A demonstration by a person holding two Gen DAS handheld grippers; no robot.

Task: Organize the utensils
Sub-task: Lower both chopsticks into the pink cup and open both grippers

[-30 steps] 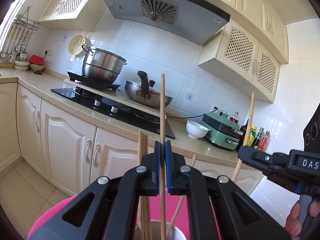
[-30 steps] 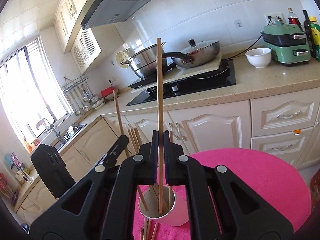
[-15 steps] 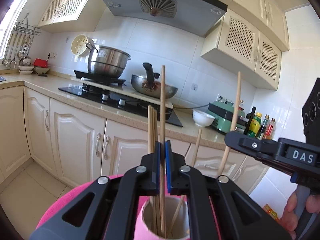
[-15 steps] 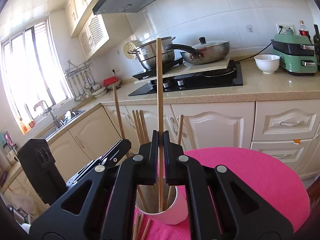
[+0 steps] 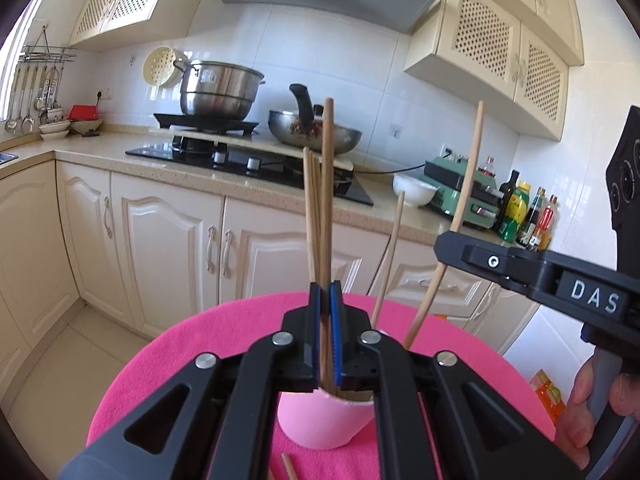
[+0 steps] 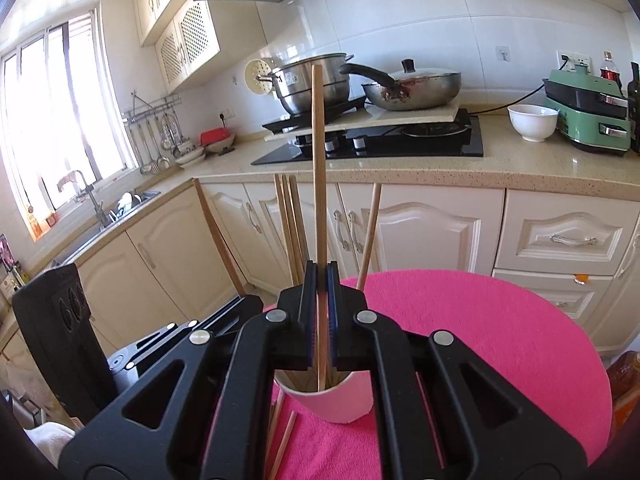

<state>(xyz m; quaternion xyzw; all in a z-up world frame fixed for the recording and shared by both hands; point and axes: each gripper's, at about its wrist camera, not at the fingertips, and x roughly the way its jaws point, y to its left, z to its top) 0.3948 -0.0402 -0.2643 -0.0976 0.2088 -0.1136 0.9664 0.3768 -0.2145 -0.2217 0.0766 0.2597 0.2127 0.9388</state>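
Note:
A pink cup [image 5: 320,424] stands on a round pink table [image 5: 200,360] and holds several wooden chopsticks. My left gripper [image 5: 325,296] is shut on one upright chopstick [image 5: 327,184] whose lower end reaches into the cup. My right gripper [image 6: 319,276] is shut on another upright chopstick [image 6: 318,152], its tip inside the cup [image 6: 336,400]. In the left wrist view the right gripper [image 5: 444,246] stands at the right with its chopstick [image 5: 466,184] slanting down to the cup. Loose chopsticks [image 6: 282,436] lie on the cloth by the cup.
A kitchen counter [image 6: 520,168] runs behind the table with a hob [image 6: 380,144], a steel pot [image 5: 218,92], a wok [image 6: 412,88], a white bowl [image 6: 532,122], a green appliance [image 6: 588,120] and bottles [image 5: 520,212]. Sink [image 6: 120,204] at far left.
Both grippers have come down with their chopsticks. The chopstick ends now sit deeper in the cup, and more of the cup and pink table shows below the jaws.

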